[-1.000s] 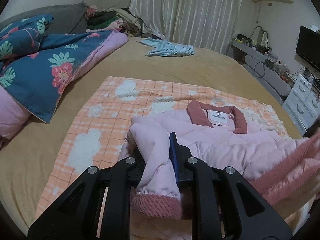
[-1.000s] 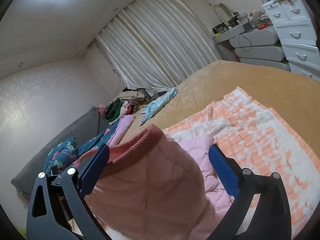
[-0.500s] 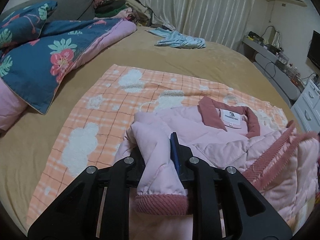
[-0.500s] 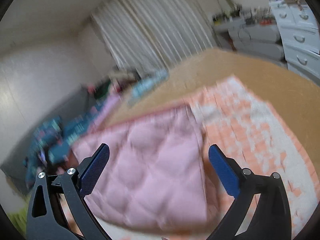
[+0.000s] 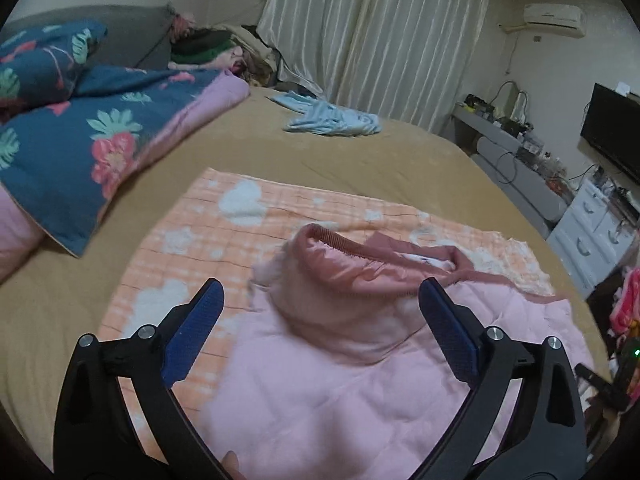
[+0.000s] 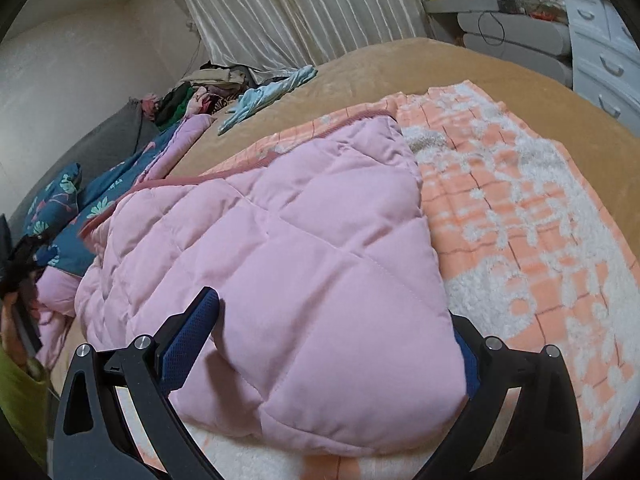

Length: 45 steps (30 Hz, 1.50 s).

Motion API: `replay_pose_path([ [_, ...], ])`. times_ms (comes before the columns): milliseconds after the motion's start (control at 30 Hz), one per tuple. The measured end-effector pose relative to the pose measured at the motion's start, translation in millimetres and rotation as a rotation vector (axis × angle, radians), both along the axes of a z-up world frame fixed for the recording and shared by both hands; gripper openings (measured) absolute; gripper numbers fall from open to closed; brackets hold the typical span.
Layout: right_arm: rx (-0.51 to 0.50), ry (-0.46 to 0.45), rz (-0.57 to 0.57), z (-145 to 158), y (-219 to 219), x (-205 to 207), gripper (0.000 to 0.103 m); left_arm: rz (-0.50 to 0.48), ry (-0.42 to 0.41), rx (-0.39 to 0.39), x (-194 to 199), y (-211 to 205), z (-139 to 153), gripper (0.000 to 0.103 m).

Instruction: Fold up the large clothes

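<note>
1. A big bed (image 5: 360, 160) with a tan cover is seen, and an orange and white checked blanket (image 5: 248, 216) is spread flat on it.
2. A blue quilt with flowers (image 5: 80, 140) is piled at the left side of the bed, and a light blue cloth (image 5: 332, 120) is left near the far edge.
3. Pale curtains (image 5: 380, 40) are hung behind the bed. A white chest of drawers (image 5: 592, 240) and a dark screen (image 5: 612, 136) are seen at the right wall.
4. The pink jacket (image 5: 340, 380) is laid on the checked blanket, with its dark pink ribbed edge (image 5: 340, 240) turned up at the far side.
5. The left tool (image 5: 320, 304) is opened wide above the jacket. Nothing is held by it.
6. The right tool (image 6: 332, 320) is spread wide too, with a folded part of the jacket between its blue pads. It cannot be told if the pads are pressed on it.
7. A second ago, a sleeve was pinched in the left tool. The jaws have just been opened, and the sleeve is let go.
8. A second ago, the jacket was held up high by the right tool. Now it is brought down flat on the blanket.
</note>
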State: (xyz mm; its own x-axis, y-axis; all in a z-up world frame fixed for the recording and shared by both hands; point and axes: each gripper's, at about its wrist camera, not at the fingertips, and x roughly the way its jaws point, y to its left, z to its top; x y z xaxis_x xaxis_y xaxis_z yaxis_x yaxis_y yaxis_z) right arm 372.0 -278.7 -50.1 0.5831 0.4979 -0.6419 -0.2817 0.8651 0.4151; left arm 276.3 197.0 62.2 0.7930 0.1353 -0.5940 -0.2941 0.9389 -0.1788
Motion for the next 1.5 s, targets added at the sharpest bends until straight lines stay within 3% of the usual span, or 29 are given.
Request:
replay_pose_path([
  [133, -0.057, -0.032, -0.018, 3, 2, -2, 0.098, 0.028, 0.067, 0.034, -7, 18, -28, 0.093],
  [267, -0.129, -0.104, -0.022, 6, 6, -13, 0.098, 0.018, 0.137, -0.039, -19, 33, -72, 0.094],
  [400, -0.198, -0.147, -0.008, 6, 11, -16, 0.076, -0.059, 0.159, -0.098, -26, 27, -100, 0.093],
  [433, -0.213, -0.157, -0.007, 7, 13, -15, 0.060, -0.068, 0.178, -0.075, -26, 21, -103, 0.087],
  [467, -0.233, -0.167, -0.001, 9, 16, -16, 0.046, -0.073, 0.210, -0.009, -23, 12, -107, 0.054],
  [500, -0.252, -0.184, 0.010, 12, 20, -16, 0.042, -0.091, 0.214, 0.011, -21, 5, -107, 0.030],
  [567, -0.302, -0.231, 0.025, 21, 30, -17, 0.031, -0.083, 0.214, 0.043, -18, -3, -103, 0.013],
  [600, -0.319, -0.251, 0.029, 25, 33, -18, 0.029, -0.075, 0.202, 0.041, -18, -3, -97, 0.011],
  [767, -0.390, -0.436, 0.017, 73, 54, -14, 0.023, -0.029, 0.094, 0.078, -17, 0, -64, 0.010],
  [900, -0.429, -0.482, 0.001, 89, 69, 11, 0.023, -0.004, 0.066, 0.122, -2, 0, -49, 0.010],
  [1100, -0.500, -0.394, -0.053, 63, 83, 64, 0.022, 0.031, 0.098, 0.159, 25, 4, -62, 0.010],
  [1233, -0.498, -0.272, -0.087, 28, 81, 96, 0.022, 0.040, 0.143, 0.167, 42, 9, -81, 0.010],
  [1500, -0.519, -0.166, -0.106, -17, 87, 123, 0.022, 0.060, 0.198, 0.180, 66, 13, -106, 0.011],
])
